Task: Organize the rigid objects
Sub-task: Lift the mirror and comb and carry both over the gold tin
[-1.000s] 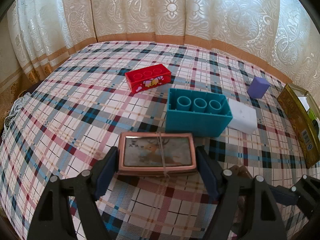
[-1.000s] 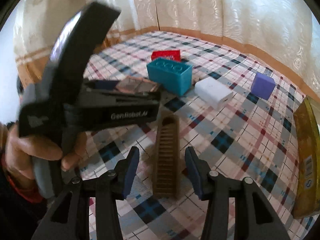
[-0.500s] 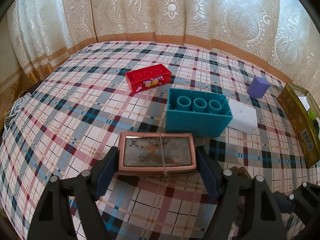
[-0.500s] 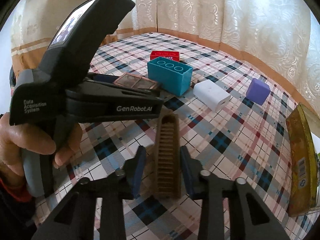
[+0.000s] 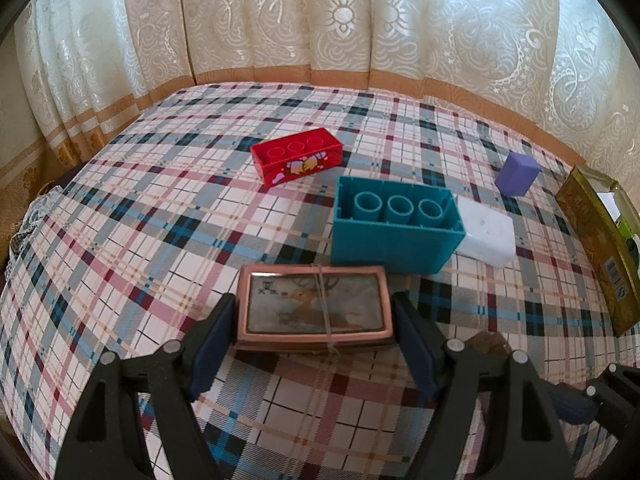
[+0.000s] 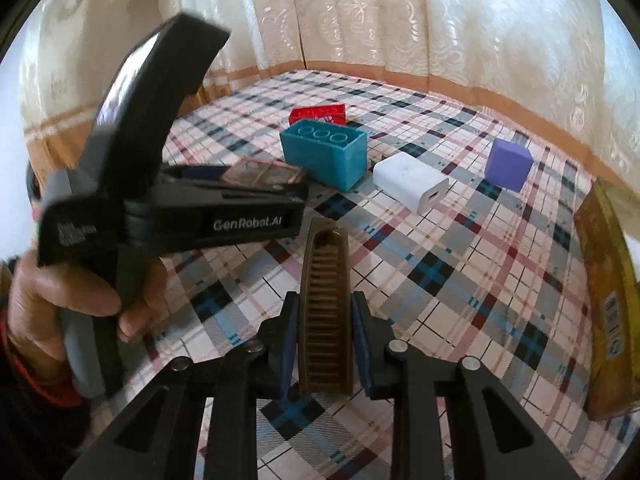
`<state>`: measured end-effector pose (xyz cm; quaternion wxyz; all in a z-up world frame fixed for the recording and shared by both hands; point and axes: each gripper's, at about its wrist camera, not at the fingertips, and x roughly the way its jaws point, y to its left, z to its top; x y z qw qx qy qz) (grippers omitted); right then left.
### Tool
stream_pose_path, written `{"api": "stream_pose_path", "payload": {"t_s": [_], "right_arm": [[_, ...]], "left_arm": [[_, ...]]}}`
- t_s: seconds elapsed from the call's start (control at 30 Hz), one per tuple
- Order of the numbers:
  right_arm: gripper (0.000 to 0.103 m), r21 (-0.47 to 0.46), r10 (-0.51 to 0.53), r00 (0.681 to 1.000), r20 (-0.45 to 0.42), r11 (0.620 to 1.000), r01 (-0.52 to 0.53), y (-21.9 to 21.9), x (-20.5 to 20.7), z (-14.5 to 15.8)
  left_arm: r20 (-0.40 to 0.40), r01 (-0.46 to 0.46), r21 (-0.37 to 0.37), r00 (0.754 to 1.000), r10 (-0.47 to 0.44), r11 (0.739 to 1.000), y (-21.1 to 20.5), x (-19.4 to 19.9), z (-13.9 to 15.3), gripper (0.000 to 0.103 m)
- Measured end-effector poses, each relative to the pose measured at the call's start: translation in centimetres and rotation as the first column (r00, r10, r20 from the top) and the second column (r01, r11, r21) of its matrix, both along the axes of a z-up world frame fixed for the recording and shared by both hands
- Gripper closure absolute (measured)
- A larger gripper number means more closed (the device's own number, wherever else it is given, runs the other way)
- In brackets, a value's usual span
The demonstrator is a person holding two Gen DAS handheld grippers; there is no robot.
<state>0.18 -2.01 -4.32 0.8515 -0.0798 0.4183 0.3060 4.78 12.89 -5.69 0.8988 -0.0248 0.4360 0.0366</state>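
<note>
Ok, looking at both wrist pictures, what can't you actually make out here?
- Yellow box: both views cut it off at the right edge; print too small.
- Left gripper fingertips: right wrist view, hidden behind its own body.
- Brown comb: left wrist view, mostly hidden behind that gripper's finger.
- Hand: motion-blurred.

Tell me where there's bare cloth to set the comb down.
Bare plaid lies left of the red block, stretching to the curtain, and between the white charger and gold box on the right. The middle is crowded: teal block, charger and framed tin sit close together.
</note>
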Motion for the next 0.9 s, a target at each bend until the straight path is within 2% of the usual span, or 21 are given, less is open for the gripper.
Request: {"api": "stream_pose_path", "payload": {"t_s": [0.17,0.33,0.57,0.77,0.9], "right_arm": [[0.075,0.116,-0.037,0.999,-0.032,0.992,0.041,-1.6,0.7,1.0],[0.075,0.131,-0.077,0.997,-0.022,0.988,0.079,-2.6,1.0,1.3],[0.075,0.095,-0.117,0.991,0.068,0.989,0.110,-2.9,0.5,1.9],[0.075,0.099,-0.153,0.979,0.138,0.985,0.140,-3.6,-0.1,2.7],[0.075,0.107,-0.167,0.970,0.174,0.983,0.150,-4.2,-0.3,3.4]], "left_arm": [[0.003,-0.004,0.018,1.000,0.004,1.000,0.1,0.0,0.1,0.026],[0.010,-0.017,0.064,1.000,0.016,0.998,-0.5,-0.2,0.4,0.026],[0.024,-0.037,0.079,0.999,0.035,0.996,-0.8,-0.7,0.6,0.026],[0.097,-0.056,0.058,0.994,0.050,0.997,-1.4,-2.1,1.6,0.026],[0.181,-0.046,0.015,0.983,0.043,0.999,-1.9,-3.3,2.6,0.026]]}}
